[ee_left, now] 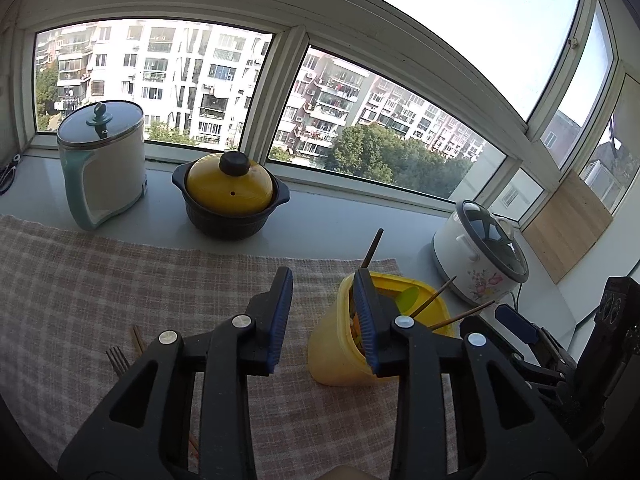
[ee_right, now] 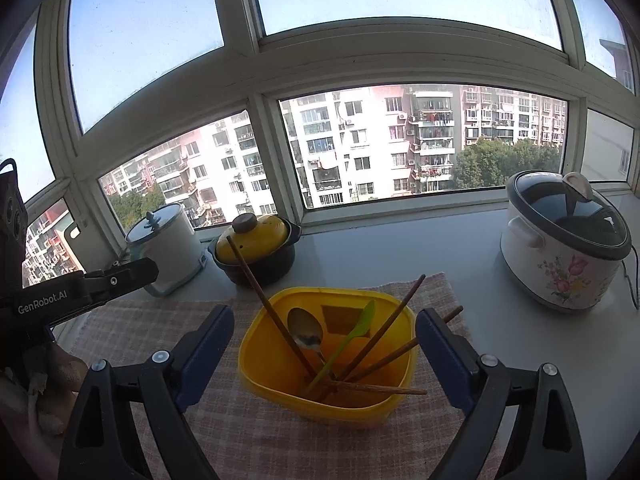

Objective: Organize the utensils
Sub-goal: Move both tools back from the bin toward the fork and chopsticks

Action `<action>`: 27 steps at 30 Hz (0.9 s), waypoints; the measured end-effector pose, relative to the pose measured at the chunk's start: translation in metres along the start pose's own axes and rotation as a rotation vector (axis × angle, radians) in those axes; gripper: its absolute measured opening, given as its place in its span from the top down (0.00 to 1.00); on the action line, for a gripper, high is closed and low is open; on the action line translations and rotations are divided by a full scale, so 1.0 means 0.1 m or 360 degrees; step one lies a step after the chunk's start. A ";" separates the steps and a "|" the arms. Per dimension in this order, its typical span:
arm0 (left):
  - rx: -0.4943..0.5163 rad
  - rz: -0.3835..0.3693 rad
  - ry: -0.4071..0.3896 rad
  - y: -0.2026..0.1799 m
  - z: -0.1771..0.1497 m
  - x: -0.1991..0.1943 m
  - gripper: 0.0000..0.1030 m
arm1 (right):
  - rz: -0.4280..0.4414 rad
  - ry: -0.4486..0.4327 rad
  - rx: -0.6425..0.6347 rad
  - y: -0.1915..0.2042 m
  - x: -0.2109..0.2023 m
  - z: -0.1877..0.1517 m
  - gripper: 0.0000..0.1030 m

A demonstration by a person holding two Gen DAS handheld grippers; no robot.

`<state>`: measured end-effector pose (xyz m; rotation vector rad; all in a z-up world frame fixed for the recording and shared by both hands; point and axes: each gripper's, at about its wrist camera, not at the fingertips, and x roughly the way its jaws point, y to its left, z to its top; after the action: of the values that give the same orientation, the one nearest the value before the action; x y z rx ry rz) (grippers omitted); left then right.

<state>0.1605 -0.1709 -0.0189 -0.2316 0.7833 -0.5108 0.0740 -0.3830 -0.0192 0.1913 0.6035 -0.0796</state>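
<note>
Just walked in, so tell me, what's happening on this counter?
Someone is sorting utensils with two handheld grippers. A yellow tub on the checked cloth already holds chopsticks, a metal spoon and a green spoon. The right gripper hangs open over the tub, holding nothing. The left gripper is open too, beside the tub. A fork lies on the cloth.

The yellow tub (ee_right: 324, 364) looks like smooth plastic. The spoon (ee_right: 306, 334) in the tub is shiny metal. The chopsticks (ee_right: 384, 334) are wood. Under the tub lies a rough checked cloth (ee_left: 120, 280).
</note>
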 end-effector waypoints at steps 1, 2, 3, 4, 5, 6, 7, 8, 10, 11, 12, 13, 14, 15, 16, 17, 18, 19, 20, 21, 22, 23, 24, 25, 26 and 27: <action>-0.0006 0.0012 0.0001 0.05 -0.01 -0.02 0.64 | 0.0001 -0.0011 -0.0003 0.02 -0.01 -0.01 0.00; -0.0012 0.0022 0.0001 0.09 -0.03 -0.05 0.63 | 0.0005 -0.0022 -0.0006 0.04 -0.03 -0.02 0.00; -0.0017 0.0037 0.0000 0.14 -0.04 -0.07 0.63 | 0.0009 -0.0026 -0.0011 0.06 -0.04 -0.02 0.00; -0.0018 0.0058 -0.0002 0.19 -0.06 -0.10 0.63 | 0.0013 -0.0027 -0.0016 0.08 -0.04 -0.03 0.00; -0.0016 0.0082 -0.0004 0.24 -0.07 -0.12 0.63 | 0.0016 -0.0025 -0.0023 0.10 -0.04 -0.04 0.00; -0.0015 0.0110 -0.0008 0.31 -0.09 -0.14 0.63 | 0.0020 -0.0022 -0.0031 0.12 -0.04 -0.06 0.00; -0.0019 0.0130 -0.0013 0.37 -0.11 -0.17 0.63 | 0.0025 -0.0019 -0.0039 0.14 -0.04 -0.07 0.00; -0.0027 0.0155 -0.0016 0.44 -0.13 -0.19 0.63 | 0.0032 -0.0015 -0.0045 0.16 -0.04 -0.09 0.00; -0.0043 0.0204 -0.0011 0.59 -0.18 -0.24 0.63 | 0.0051 -0.0004 -0.0051 0.20 -0.03 -0.13 0.00; -0.0051 0.0226 -0.0003 0.66 -0.21 -0.25 0.63 | 0.0067 0.0004 -0.0055 0.22 -0.02 -0.15 0.00; -0.0063 0.0248 0.0013 0.74 -0.24 -0.26 0.63 | 0.0085 0.0012 -0.0060 0.24 -0.01 -0.17 0.00; -0.0083 0.0269 0.0034 0.83 -0.28 -0.27 0.63 | 0.0106 0.0019 -0.0066 0.27 0.01 -0.19 0.00; -0.0110 0.0290 0.0057 0.93 -0.33 -0.28 0.63 | 0.0125 0.0025 -0.0071 0.29 0.02 -0.21 0.00; -0.0133 0.0308 0.0077 1.02 -0.36 -0.29 0.63 | 0.0142 0.0031 -0.0077 0.32 0.03 -0.23 0.00; -0.0162 0.0330 0.0099 1.11 -0.41 -0.30 0.63 | 0.0158 0.0038 -0.0087 0.35 0.04 -0.25 0.00; -0.0196 0.0353 0.0122 1.21 -0.46 -0.31 0.63 | 0.0172 0.0047 -0.0101 0.39 0.06 -0.28 0.00; -0.0229 0.0368 0.0145 1.31 -0.50 -0.31 0.63 | 0.0188 0.0057 -0.0117 0.43 0.07 -0.31 0.00; -0.0259 0.0378 0.0170 1.40 -0.55 -0.32 0.63 | 0.0204 0.0068 -0.0133 0.46 0.08 -0.34 0.00; -0.0286 0.0389 0.0195 1.49 -0.61 -0.32 0.63 | 0.0222 0.0081 -0.0151 0.51 0.10 -0.36 0.00; -0.0312 0.0405 0.0214 1.58 -0.66 -0.33 0.63 | 0.0242 0.0097 -0.0166 0.55 0.12 -0.39 0.00; -0.0337 0.0418 0.0229 1.65 -0.71 -0.33 0.63 | 0.0268 0.0118 -0.0184 0.60 0.15 -0.42 0.00; -0.0358 0.0429 0.0243 1.72 -0.76 -0.34 0.63 | 0.0295 0.0146 -0.0205 0.64 0.18 -0.45 0.00; -0.0377 0.0437 0.0257 1.78 -0.80 -0.34 0.63 | 0.0320 0.0178 -0.0228 0.69 0.22 -0.48 0.00; -0.0397 0.0444 0.0273 1.83 -0.85 -0.34 0.63 | 0.0339 0.0210 -0.0245 0.73 0.26 -0.51 0.01; -0.0413 0.0447 0.0285 1.88 -0.89 -0.34 0.63 | 0.0357 0.0240 -0.0259 0.77 0.30 -0.54 0.02; -0.0424 0.0451 0.0296 1.91 -0.93 -0.34 0.63 | 0.0376 0.0273 -0.0273 0.81 0.34 -0.57 0.03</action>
<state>0.1407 0.0089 -0.1353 -0.3165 1.0484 -0.1601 0.0808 -0.2929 -0.0722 0.1023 0.7506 0.2185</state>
